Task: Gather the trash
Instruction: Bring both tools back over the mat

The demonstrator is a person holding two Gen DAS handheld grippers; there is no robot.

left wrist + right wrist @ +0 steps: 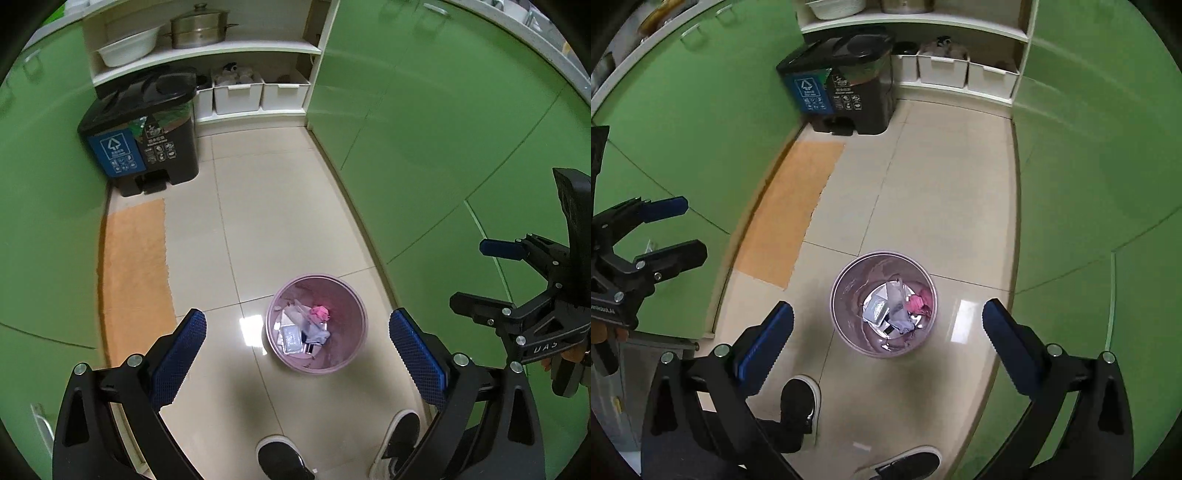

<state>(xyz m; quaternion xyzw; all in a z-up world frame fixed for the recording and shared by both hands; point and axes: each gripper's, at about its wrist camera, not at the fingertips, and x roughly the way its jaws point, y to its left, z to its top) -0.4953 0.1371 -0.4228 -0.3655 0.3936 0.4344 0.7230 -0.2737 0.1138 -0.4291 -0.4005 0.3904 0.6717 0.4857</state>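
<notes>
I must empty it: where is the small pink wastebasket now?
In both wrist views, the round pink plastic wastebasket stands on the beige tiled floor, right of the orange mat.

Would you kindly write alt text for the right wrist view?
The open right gripper hangs above a small pink wastebasket holding paper scraps on a beige tiled floor. Green cabinets flank it; a black pedal bin stands beyond.
</notes>
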